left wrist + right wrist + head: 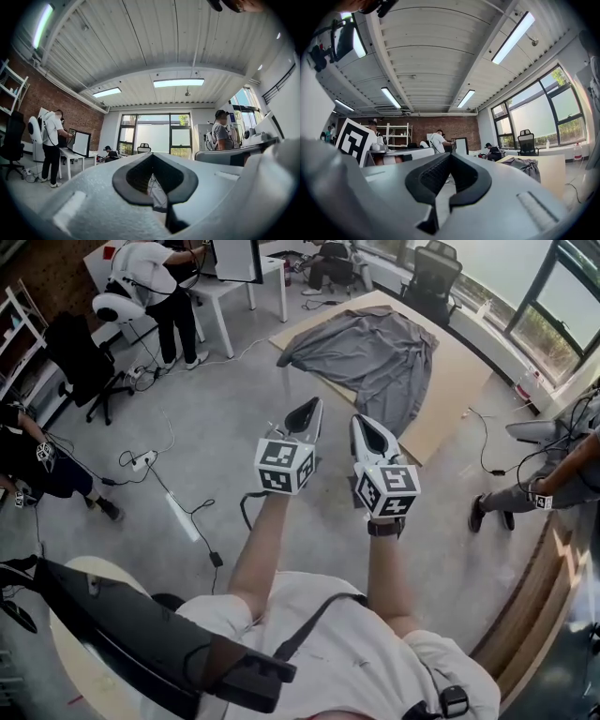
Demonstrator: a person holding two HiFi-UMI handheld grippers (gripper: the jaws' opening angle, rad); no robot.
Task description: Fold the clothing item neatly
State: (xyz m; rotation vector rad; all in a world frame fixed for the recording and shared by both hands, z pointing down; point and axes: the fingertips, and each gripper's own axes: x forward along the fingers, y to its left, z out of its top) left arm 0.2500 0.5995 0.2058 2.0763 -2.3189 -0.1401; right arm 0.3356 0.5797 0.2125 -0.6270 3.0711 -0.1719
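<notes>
Grey, thin-looking cloth, the garment (370, 357) lies rumpled and spread across the pale counter (459, 381). It is well ahead of both tools and beyond their tips, a little more toward the right one's side. The left tool (310, 409) and the right tool (364, 427) are held level, side by side over the floor, each with its jaws pressed together and nothing between them (the right gripper view shows the garment far off past its tip). Folding has not begun, by my reading. The fabric should be light, limp and prone to sliding or bunching, so a pinch in the middle would only drag it into a heap. Better holds are likely two corners or seams along the edge nearest the tools, one per tool, pulled taut to flatten it first.
</notes>
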